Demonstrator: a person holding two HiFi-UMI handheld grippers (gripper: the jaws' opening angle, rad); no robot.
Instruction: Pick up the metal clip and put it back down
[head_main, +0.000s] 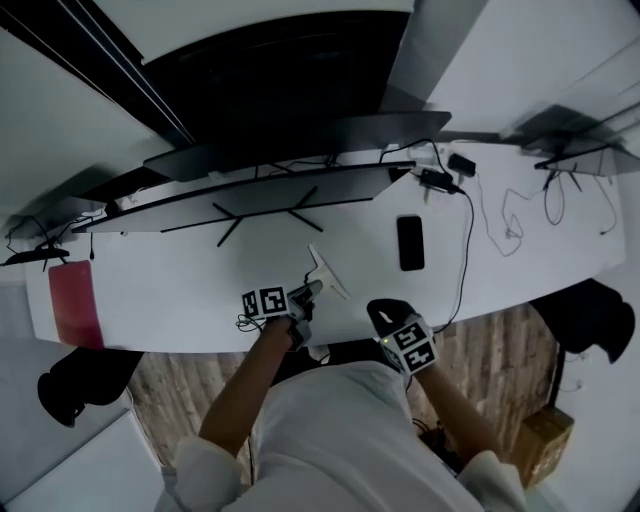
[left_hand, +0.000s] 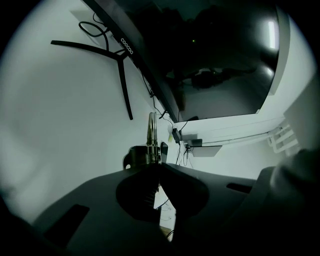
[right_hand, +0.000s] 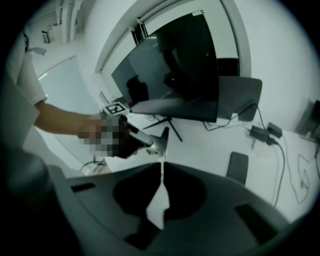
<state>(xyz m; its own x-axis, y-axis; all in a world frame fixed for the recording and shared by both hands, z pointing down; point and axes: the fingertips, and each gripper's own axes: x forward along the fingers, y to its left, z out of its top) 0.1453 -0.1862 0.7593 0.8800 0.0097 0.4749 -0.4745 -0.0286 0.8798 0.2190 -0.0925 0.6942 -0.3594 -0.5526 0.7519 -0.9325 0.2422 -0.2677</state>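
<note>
My left gripper (head_main: 310, 291) is shut on the metal clip (head_main: 327, 271), a pale flat piece that sticks out past the jaws over the white desk (head_main: 200, 280), near its front edge. In the left gripper view the clip (left_hand: 151, 134) stands upright just beyond the closed jaws of the left gripper (left_hand: 159, 169). The right gripper view shows the left gripper (right_hand: 131, 140) holding the clip (right_hand: 161, 140) above the desk. My right gripper (head_main: 384, 312) hovers at the desk's front edge, right of the clip. Nothing is between the shut jaws of the right gripper (right_hand: 161, 167).
Two dark monitors (head_main: 250, 195) on thin stands run along the back of the desk. A black phone (head_main: 410, 242) lies flat right of the clip, also visible as the phone (right_hand: 237, 166). Cables (head_main: 510, 215) and a power adapter (head_main: 437, 180) lie at the right. A red sheet (head_main: 75, 303) lies at far left.
</note>
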